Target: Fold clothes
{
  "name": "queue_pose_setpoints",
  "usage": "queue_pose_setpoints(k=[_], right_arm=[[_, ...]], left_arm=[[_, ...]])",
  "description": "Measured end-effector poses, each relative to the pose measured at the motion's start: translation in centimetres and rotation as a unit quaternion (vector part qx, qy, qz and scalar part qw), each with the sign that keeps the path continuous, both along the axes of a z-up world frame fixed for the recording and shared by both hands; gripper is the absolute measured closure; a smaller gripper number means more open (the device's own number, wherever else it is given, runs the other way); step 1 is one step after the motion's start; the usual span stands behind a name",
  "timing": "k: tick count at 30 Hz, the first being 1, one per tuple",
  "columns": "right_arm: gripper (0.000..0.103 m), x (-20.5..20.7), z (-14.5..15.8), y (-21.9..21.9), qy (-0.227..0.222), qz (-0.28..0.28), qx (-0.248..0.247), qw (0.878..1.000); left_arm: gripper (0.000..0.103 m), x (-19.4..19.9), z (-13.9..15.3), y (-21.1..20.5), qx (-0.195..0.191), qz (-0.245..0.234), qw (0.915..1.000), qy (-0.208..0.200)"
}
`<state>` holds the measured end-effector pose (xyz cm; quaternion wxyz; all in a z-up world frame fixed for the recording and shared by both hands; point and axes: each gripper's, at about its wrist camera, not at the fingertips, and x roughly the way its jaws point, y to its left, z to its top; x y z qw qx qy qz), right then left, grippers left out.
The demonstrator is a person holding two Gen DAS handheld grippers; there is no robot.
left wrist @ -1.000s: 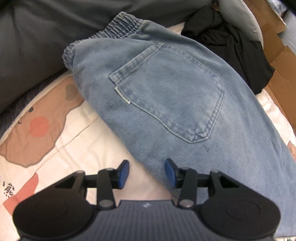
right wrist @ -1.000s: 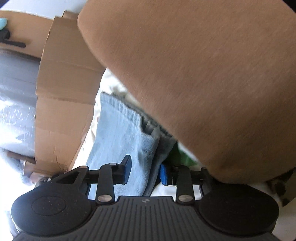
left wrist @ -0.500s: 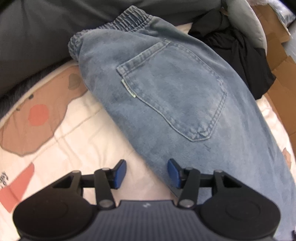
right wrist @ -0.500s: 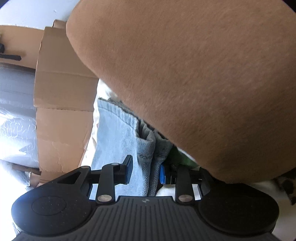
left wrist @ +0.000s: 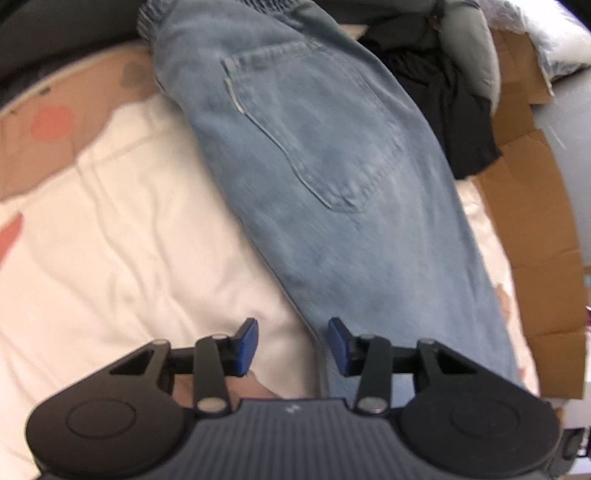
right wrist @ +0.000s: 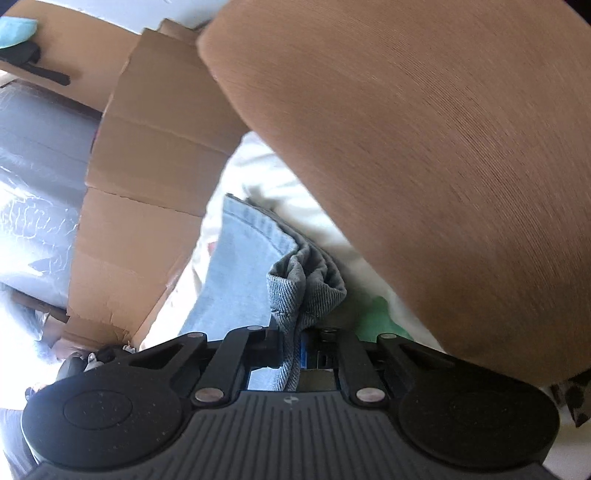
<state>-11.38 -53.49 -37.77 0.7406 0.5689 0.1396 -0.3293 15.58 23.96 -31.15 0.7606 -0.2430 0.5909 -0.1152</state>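
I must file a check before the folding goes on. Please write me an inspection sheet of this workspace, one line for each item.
Surface: cream quilted bedspread with brown and coral cartoon prints, creased.
Job's things: light blue denim jeans lie on it, back pocket up, elastic waistband at the far end; hem bunched near the right gripper.
Clutter: crumpled black garment beside the jeans; large tan fabric mass fills the right wrist view.
Grippers: left gripper closing, pads not pressing, jeans edge between them; right gripper closing on the denim hem.
Cables: nothing seen.
Surroundings: flattened brown cardboard along the bed edge; dark grey cushion behind.
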Motion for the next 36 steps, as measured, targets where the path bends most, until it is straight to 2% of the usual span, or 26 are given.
queue_pose_setpoints(k=[4, 10, 13, 17, 20, 23, 25, 28, 31, 36], right_arm=[[0.096, 1.4, 1.0, -0.3, -0.002, 0.003, -0.004, 1.0], [0.096, 3.3, 1.1, -0.4, 0.012, 0.005, -0.004, 1.0], [0.096, 4.2, 1.1, -0.4, 0.014, 0.005, -0.004, 1.0], [0.096, 3.8, 1.5, 0.3, 0.017, 0.009, -0.001, 1.0], [0.096, 3.1, 2.0, 1.1, 0.015, 0.01, 0.0, 1.0], [0.096, 3.7, 2.1, 1.1, 0.011, 0.005, 0.003, 1.0], [0.096, 4.2, 1.3, 1.5, 0.01, 0.005, 0.004, 1.0], [0.096, 4.9, 1.3, 1.6, 0.009, 0.006, 0.006, 1.0], [0.096, 5.6, 1.3, 1.7, 0.007, 0.004, 0.008, 1.0], [0.096, 6.8, 1.1, 1.6, 0.006, -0.002, 0.023, 1.0]], left_arm=[[0.059, -0.2, -0.6, -1.5, -0.036, -0.03, 0.9989, 0.005], [0.059, -0.2, -2.1, -1.7, -0.057, -0.023, 0.9981, 0.002], [0.059, 0.2, -2.5, -1.6, -0.088, -0.038, 0.9954, -0.001], [0.053, 0.7, -3.2, -1.5, -0.123, -0.029, 0.992, 0.001], [0.053, 0.0, -3.4, -1.0, -0.146, -0.016, 0.9892, 0.007], [0.053, -1.3, -3.2, -0.6, -0.173, -0.027, 0.9844, 0.023], [0.055, -2.2, -3.0, -0.1, -0.185, -0.029, 0.9818, 0.029], [0.069, -3.3, -2.6, 1.1, -0.205, -0.015, 0.978, 0.034], [0.071, -4.0, -2.6, 1.6, -0.201, -0.007, 0.979, 0.034], [0.071, -4.1, -3.7, 0.9, -0.169, -0.007, 0.9849, 0.038]])
